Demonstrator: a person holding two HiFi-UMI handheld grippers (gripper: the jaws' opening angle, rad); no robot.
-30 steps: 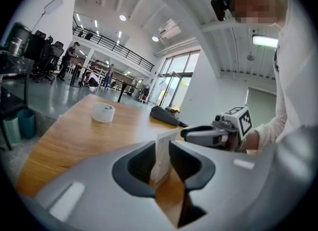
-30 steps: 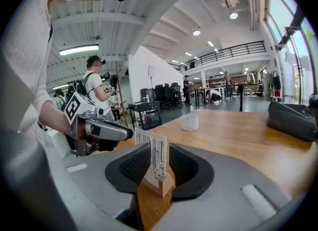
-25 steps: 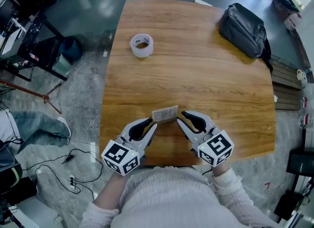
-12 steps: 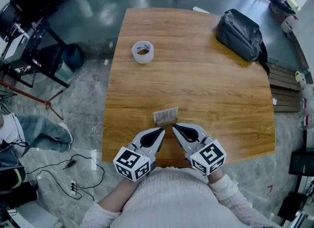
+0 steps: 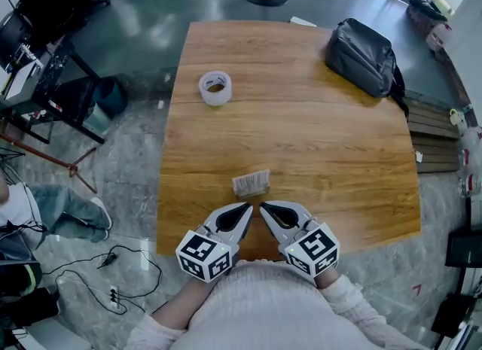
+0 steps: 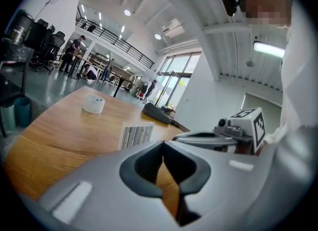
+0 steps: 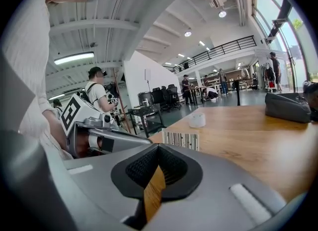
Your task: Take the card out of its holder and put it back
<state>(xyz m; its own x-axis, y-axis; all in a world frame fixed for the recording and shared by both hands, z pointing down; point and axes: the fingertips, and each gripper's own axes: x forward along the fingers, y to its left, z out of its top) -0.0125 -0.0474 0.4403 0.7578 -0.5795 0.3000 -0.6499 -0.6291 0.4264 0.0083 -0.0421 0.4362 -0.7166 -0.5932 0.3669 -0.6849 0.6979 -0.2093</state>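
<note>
1. Both tongs are clamped right shut with nothing in them: the left grey two-jaw gripper (image 5: 248,208) and the right grey two-jaw gripper (image 5: 263,207) each have their dark pads pressed together, and only wood shows behind.
2. Their tips almost meet at six o'clock on the round-cornered wooden table (image 5: 301,130), close to the near edge.
3. At twelve o'clock from those tips, just beyond them and untouched, sits the small white rectangular card holder with dark barcode-like stripes (image 5: 251,183).
4. I can't tell from here whether the card is inside it.
5. Further out, a white roll of tape (image 5: 215,88) sits at eleven o'clock, and a dark grey fabric bag (image 5: 361,59) sits at one o'clock.
</note>
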